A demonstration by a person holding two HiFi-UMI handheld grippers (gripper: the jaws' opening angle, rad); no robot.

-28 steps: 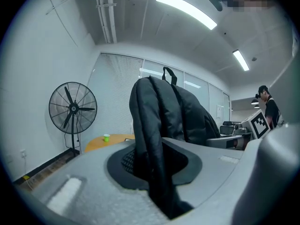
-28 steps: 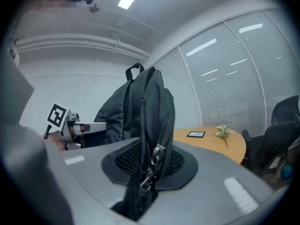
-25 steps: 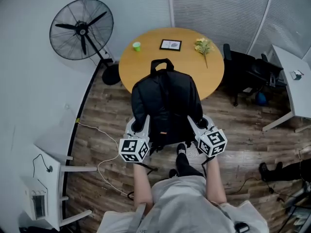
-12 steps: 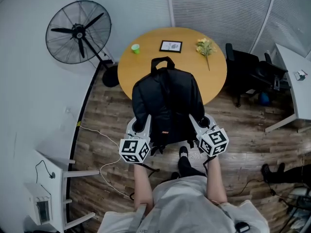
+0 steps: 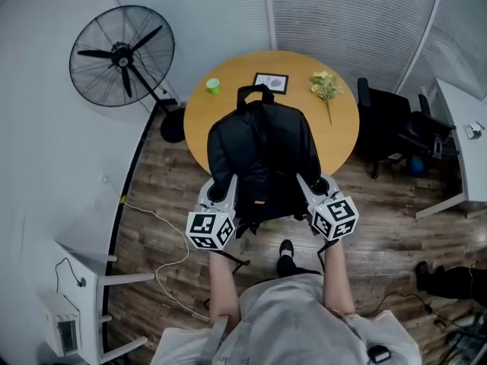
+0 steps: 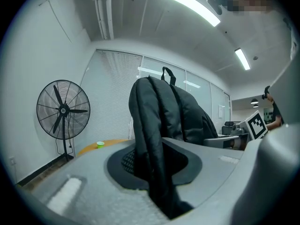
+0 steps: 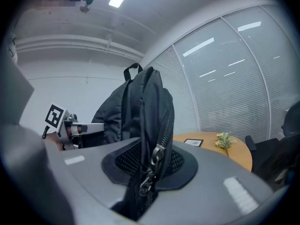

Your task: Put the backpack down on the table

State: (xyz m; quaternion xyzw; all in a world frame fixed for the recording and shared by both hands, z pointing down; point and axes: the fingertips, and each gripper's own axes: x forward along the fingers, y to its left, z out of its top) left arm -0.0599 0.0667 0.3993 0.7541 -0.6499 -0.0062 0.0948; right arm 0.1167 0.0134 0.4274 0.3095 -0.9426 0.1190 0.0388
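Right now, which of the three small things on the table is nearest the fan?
The green cup; the picture frame and flowers sit farther right.

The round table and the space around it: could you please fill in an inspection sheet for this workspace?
Surface: round orange table, near half bare.
Job's things: black backpack, held upright at the table's near edge, not yet set down.
Clutter: green cup, framed picture and flower sprig, all on the far half.
Grippers: left gripper and right gripper each clamp a side of the backpack.
Cables: white cable loose on the wooden floor at the left.
Surroundings: standing fan, black office chair, white desk, blinds along the far wall.
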